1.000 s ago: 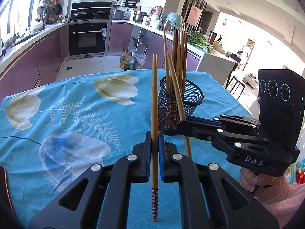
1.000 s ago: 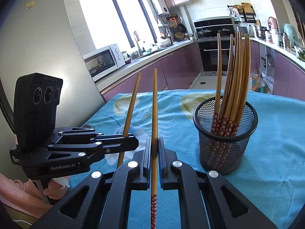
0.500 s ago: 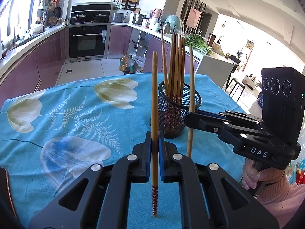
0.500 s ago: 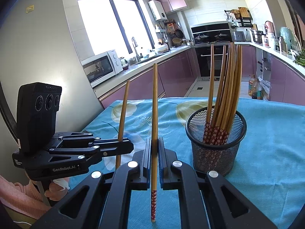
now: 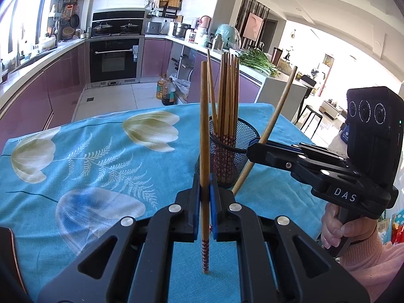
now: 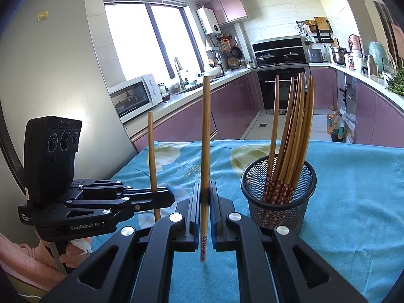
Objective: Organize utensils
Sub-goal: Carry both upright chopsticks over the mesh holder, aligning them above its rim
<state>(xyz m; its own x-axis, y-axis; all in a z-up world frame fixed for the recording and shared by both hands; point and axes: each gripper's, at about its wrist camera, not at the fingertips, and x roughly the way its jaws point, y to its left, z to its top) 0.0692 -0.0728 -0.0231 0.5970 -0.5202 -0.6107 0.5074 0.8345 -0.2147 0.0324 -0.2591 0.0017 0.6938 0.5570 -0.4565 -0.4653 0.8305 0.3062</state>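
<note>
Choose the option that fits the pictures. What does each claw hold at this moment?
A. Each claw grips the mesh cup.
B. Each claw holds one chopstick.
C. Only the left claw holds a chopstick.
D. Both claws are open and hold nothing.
B: the left claw is shut on one chopstick, and the right claw is shut on another chopstick, beside the mesh cup.

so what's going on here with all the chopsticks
A person is sorting chopsticks into a black mesh cup on a blue flowered tablecloth. Each hand holds a gripper, and both are shut on one chopstick: the left gripper on the left chopstick, the right gripper on the right chopstick. Neither is in the cup yet, which already holds several.
</note>
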